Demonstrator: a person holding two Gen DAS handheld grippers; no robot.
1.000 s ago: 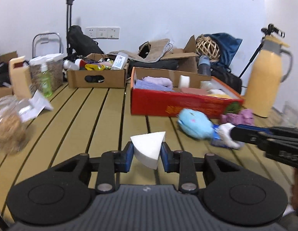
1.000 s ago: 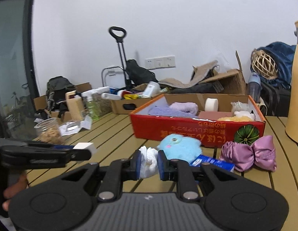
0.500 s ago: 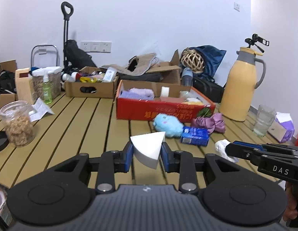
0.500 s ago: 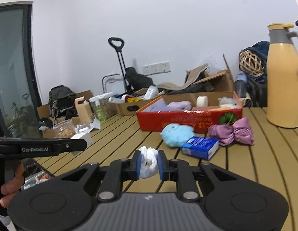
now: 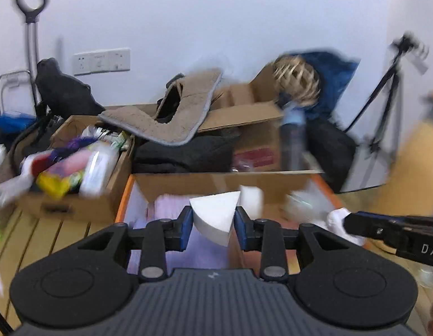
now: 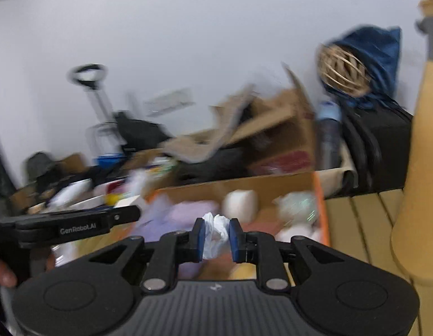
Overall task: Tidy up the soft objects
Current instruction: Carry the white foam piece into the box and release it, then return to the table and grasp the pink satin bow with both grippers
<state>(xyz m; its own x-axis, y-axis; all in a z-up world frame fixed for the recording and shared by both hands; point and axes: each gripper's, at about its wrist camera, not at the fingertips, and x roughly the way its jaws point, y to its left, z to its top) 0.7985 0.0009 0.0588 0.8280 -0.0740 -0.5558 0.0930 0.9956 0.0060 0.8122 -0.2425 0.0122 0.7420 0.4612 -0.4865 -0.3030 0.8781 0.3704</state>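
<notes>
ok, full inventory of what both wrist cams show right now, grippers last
white wedge sponge: 1, white, clamped in left gripper over the red box
white crumpled cloth: 1, white, clamped in right gripper over the red box
red box: 1, orange-red rim, cardboard inside, on the table below both grippers
purple cloth: 1, lilac, inside red box, left part
white roll: 1, white, inside red box by back wall
brown box: 1, cardboard, left of red box, full of blurred items
beige mat: 1, tan, draped on boxes behind
wicker ball: 1, tan, on blue bag at back right
yellow jug: 1, yellow, right edge
slatted table: 1, yellow-tan
left gripper: shut on sponge
right gripper: shut on cloth
</notes>
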